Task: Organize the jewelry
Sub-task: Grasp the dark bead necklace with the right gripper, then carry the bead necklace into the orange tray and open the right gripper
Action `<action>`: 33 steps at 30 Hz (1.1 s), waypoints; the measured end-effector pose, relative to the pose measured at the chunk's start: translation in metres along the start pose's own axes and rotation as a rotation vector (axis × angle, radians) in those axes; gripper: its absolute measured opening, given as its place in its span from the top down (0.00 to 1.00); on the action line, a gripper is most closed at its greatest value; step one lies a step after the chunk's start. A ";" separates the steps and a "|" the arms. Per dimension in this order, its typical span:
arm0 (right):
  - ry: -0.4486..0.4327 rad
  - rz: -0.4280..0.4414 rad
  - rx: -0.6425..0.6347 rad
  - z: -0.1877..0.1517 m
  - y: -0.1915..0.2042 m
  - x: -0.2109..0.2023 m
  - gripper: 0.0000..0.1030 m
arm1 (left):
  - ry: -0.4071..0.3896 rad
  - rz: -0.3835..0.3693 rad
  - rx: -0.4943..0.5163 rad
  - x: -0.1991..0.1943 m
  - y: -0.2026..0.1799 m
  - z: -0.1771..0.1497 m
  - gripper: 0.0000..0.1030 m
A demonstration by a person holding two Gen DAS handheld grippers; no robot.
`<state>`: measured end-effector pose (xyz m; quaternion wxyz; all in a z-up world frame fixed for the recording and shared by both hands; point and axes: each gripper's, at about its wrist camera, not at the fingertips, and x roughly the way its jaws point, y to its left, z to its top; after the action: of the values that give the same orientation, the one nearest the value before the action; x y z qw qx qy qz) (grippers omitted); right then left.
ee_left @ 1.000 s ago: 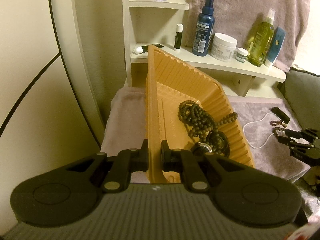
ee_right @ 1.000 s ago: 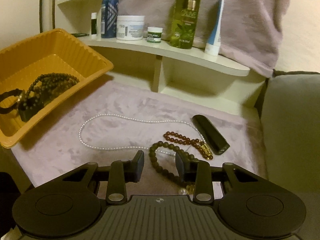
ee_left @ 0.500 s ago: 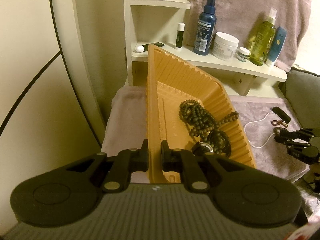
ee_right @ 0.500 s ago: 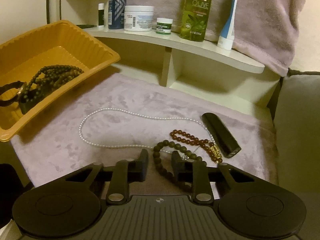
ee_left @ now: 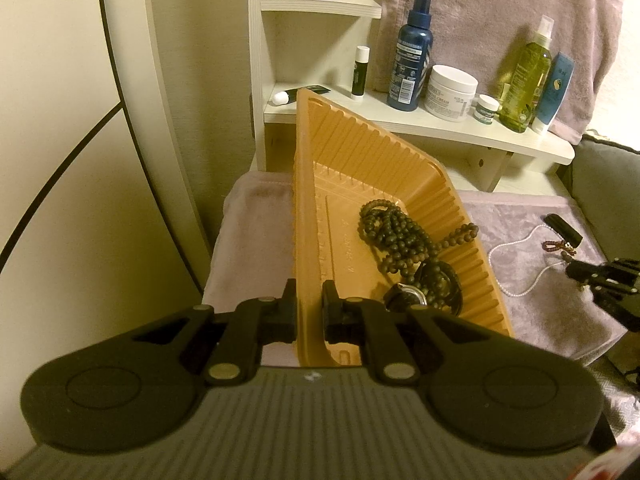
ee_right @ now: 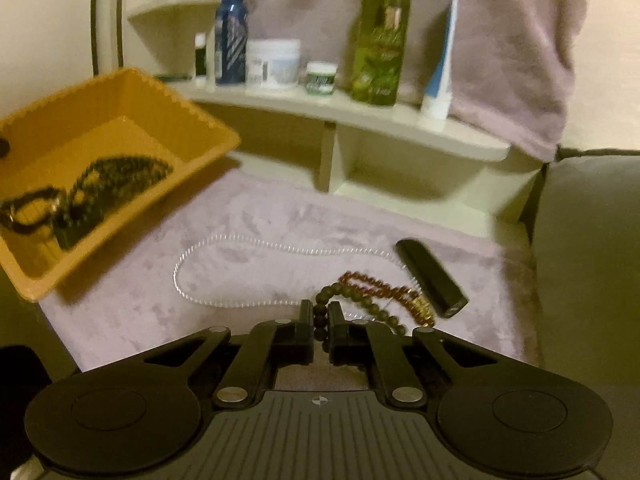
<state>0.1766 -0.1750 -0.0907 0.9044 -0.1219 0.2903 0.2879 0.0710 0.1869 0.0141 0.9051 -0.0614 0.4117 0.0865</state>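
Note:
My left gripper (ee_left: pixel 309 300) is shut on the near rim of an orange plastic tray (ee_left: pixel 304 208) and holds it tilted. Inside the tray lie a dark bead strand (ee_left: pixel 394 236) and a black watch (ee_left: pixel 436 284). My right gripper (ee_right: pixel 321 318) is shut on a dark green bead bracelet (ee_right: pixel 362 304) that rests on the mauve cloth (ee_right: pixel 260 240). Beside that bracelet lie a reddish-brown bead bracelet (ee_right: pixel 376 282), a white pearl necklace (ee_right: pixel 224 240) and a black tube (ee_right: pixel 432 278). In the left wrist view the right gripper (ee_left: pixel 576 270) shows at the far right.
A cream shelf (ee_left: pixel 440 124) behind holds a blue spray bottle (ee_left: pixel 410 56), a white cream jar (ee_left: pixel 450 92), a green oil bottle (ee_left: pixel 526 80) and a blue tube (ee_left: pixel 554 92). A grey cushion (ee_right: pixel 588 260) borders the cloth on the right. A mauve towel (ee_left: pixel 500 12) hangs behind.
My right gripper's jaws closed from wide apart onto the dark green bead bracelet and it shifted slightly. The left gripper and the tray stayed still.

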 end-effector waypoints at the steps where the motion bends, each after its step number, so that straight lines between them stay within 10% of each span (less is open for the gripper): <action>1: -0.012 -0.003 0.001 0.002 0.000 -0.005 0.94 | 0.000 0.000 0.000 0.000 0.000 0.000 0.90; 18: -0.174 0.043 -0.003 0.056 0.008 -0.044 0.94 | 0.001 -0.002 -0.002 0.000 -0.001 0.001 0.90; 33: -0.198 0.343 -0.038 0.099 0.105 0.002 0.94 | 0.002 -0.005 0.001 0.000 -0.001 0.002 0.90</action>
<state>0.1606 -0.0512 -0.0176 0.8640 -0.0586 0.2108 0.4535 0.0727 0.1865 0.0151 0.9049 -0.0621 0.4126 0.0842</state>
